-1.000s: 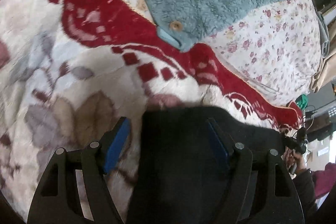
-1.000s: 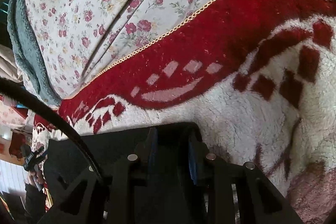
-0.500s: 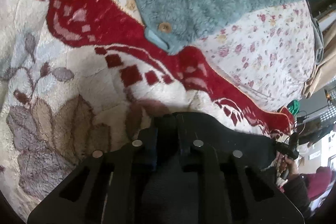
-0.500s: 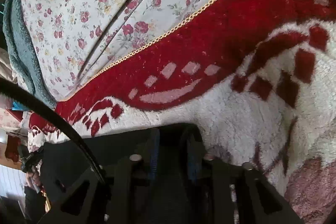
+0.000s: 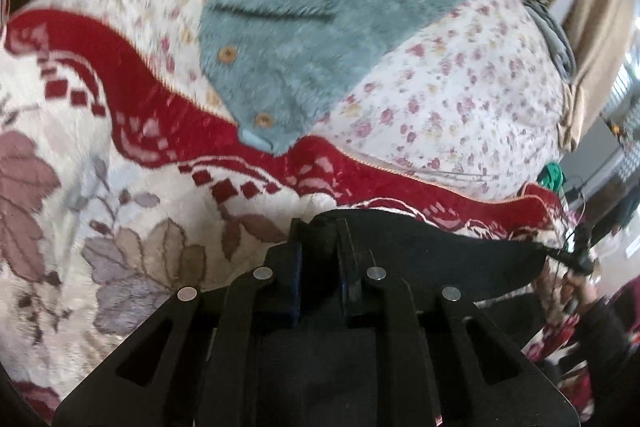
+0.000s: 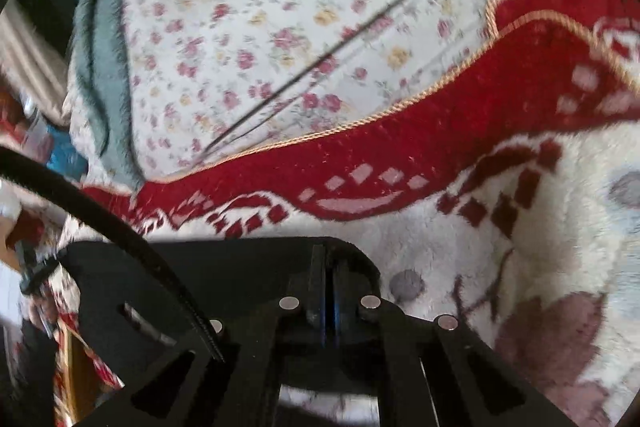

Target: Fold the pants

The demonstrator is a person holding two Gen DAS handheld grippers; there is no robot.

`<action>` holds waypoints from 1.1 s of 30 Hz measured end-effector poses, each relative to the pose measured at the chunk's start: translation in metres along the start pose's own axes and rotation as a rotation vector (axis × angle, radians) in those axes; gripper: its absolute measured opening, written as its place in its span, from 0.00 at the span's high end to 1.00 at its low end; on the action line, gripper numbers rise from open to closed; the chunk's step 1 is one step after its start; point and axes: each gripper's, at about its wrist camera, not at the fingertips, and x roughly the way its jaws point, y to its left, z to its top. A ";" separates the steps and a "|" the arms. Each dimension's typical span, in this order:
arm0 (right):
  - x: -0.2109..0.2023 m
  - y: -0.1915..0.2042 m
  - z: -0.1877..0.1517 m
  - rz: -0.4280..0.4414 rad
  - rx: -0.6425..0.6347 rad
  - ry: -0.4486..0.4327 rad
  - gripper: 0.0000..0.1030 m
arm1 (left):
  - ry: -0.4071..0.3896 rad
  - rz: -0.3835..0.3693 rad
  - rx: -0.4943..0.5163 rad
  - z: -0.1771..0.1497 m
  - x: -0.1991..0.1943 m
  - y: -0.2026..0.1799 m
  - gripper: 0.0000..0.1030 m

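The black pants hang stretched between my two grippers above a red and white floral blanket. My left gripper is shut on one corner of the pants' edge. In the right wrist view my right gripper is shut on the other corner of the black pants, which run off to the left. The lower part of the pants is hidden behind the gripper bodies.
A teal fleece garment with wooden buttons lies on a flowered sheet beyond the blanket. A black cable crosses the right wrist view. Curtains and room clutter stand at the far right.
My left gripper closed on the pants' edge. Both grippers then lifted and pulled back, so the pants rose off the blanket and more of the bed came into view.
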 end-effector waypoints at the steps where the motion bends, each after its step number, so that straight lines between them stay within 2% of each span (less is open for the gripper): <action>1: -0.005 0.004 -0.003 -0.001 -0.018 -0.001 0.98 | -0.011 0.003 0.018 -0.005 -0.007 -0.004 0.88; 6: -0.028 0.021 -0.031 0.001 -0.117 0.012 0.98 | -0.022 -0.006 0.047 -0.036 -0.027 -0.010 0.88; 11: -0.053 0.032 -0.064 0.032 -0.172 -0.018 0.98 | -0.051 -0.032 0.034 -0.074 -0.054 -0.003 0.88; 19: -0.094 0.031 -0.116 0.071 -0.192 -0.057 0.98 | -0.078 -0.083 -0.001 -0.124 -0.087 0.019 0.88; 27: -0.083 0.008 -0.172 0.029 -0.169 0.012 0.98 | -0.067 -0.115 -0.059 -0.167 -0.083 0.037 0.88; 30: -0.076 0.001 -0.181 0.005 -0.157 0.030 0.98 | -0.040 -0.101 -0.079 -0.182 -0.077 0.043 0.85; 33: -0.069 -0.012 -0.184 -0.052 -0.113 0.061 0.98 | -0.043 -0.066 -0.155 -0.194 -0.081 0.058 0.84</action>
